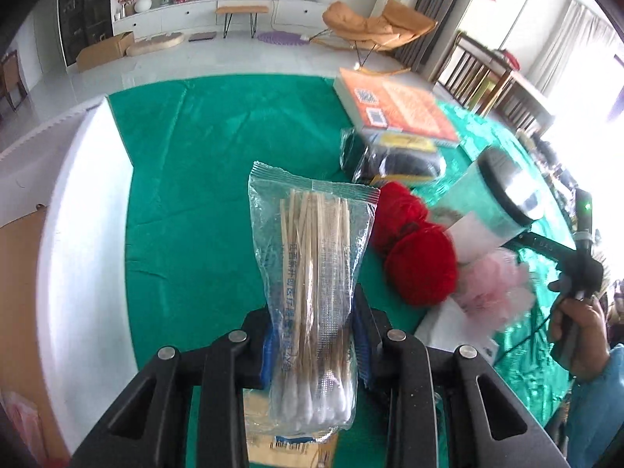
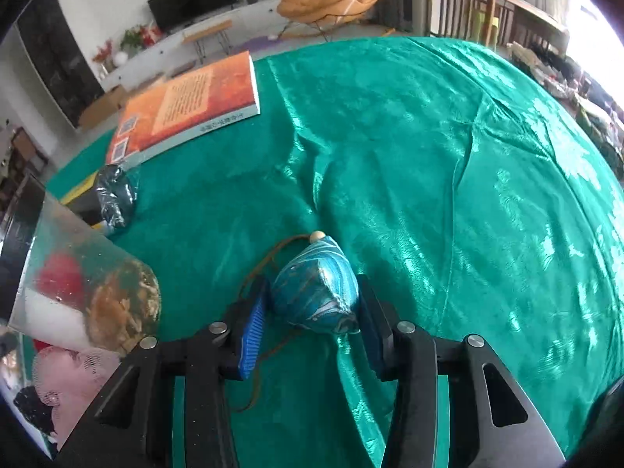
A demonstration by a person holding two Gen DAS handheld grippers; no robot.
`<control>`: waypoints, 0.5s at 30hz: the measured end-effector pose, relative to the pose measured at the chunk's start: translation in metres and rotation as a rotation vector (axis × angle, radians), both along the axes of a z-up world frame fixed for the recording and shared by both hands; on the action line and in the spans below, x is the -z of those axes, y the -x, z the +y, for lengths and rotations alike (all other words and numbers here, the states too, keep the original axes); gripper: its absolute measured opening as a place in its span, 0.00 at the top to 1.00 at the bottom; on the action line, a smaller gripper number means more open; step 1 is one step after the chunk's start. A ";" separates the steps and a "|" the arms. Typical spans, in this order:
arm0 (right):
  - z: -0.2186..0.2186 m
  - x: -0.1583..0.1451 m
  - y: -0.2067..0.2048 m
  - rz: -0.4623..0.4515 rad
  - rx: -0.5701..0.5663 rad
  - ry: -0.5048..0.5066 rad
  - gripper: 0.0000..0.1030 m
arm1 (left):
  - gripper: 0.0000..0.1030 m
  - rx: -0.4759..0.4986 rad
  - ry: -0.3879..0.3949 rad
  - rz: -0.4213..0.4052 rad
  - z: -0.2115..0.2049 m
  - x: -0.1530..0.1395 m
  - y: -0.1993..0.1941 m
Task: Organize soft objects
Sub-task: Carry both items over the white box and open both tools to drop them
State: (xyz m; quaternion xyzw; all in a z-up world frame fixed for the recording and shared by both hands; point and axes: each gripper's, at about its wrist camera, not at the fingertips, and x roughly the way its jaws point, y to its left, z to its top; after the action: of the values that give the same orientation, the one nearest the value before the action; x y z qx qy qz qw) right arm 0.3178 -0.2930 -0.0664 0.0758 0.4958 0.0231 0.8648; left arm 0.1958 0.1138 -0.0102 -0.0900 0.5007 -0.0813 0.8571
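My left gripper (image 1: 312, 335) is shut on a clear bag of cotton swabs (image 1: 312, 273), held upright above the green cloth (image 1: 195, 179). My right gripper (image 2: 312, 312) is shut on a blue patterned sachet (image 2: 318, 296) with a brown cord and a wooden bead (image 2: 316, 236), close over the green cloth (image 2: 429, 195). Two red yarn balls (image 1: 417, 261) and a pink mesh puff (image 1: 495, 284) lie to the right in the left wrist view. The puff also shows in the right wrist view (image 2: 74, 374).
An orange book (image 1: 397, 105) lies at the back, also seen in the right wrist view (image 2: 187, 105). A dark wrapped pack (image 1: 390, 160) lies beside it. A clear jar with a black lid (image 1: 499, 199) lies tilted on its side, also in the right wrist view (image 2: 78, 284). A white table edge (image 1: 89, 202) lies left.
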 end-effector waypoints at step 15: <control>0.124 -0.208 0.136 -0.308 -0.339 -0.252 0.55 | 0.69 -0.233 0.067 -0.191 0.149 -0.090 0.139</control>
State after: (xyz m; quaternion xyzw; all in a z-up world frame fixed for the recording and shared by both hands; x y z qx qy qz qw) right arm 0.1813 -0.1690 0.1416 0.0945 0.3570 0.2404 0.8977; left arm 0.0570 0.2626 0.0799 -0.1678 0.4002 -0.0062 0.9009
